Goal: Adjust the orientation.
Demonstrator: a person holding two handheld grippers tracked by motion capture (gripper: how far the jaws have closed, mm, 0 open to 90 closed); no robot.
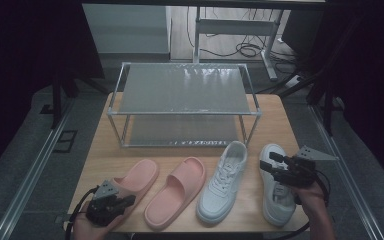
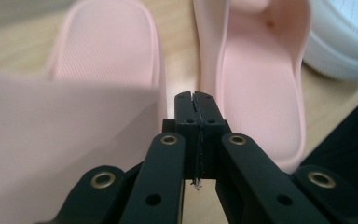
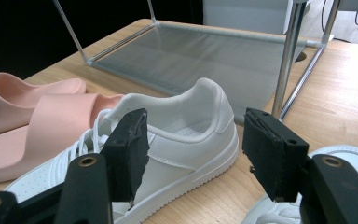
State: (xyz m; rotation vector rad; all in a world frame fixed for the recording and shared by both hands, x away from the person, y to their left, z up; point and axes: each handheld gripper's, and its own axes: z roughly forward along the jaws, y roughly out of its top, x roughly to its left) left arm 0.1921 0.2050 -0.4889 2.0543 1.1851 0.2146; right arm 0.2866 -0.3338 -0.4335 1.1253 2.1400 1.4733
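Observation:
Four shoes lie in a row on the wooden table (image 1: 275,120): two pink slippers (image 1: 141,176) (image 1: 179,190) and two white sneakers (image 1: 223,181) (image 1: 276,202). My left gripper (image 1: 126,201) is low at the heel end of the left slipper. In the left gripper view its pads (image 2: 196,95) are pressed together with nothing between them, beside the blurred pink strap (image 2: 65,140) and pointing into the gap between the two slippers. My right gripper (image 1: 266,164) hovers over the right sneaker with its jaws wide apart. In the right gripper view, the left sneaker (image 3: 186,130) shows between its pads (image 3: 193,135).
A two-tier metal shoe rack (image 1: 185,90) with grey mesh shelves stands at the back of the table; its lower shelf (image 3: 200,56) shows beyond the sneakers. Bare wood lies between the rack and the shoes. The near table edge (image 1: 180,231) runs just behind the shoes.

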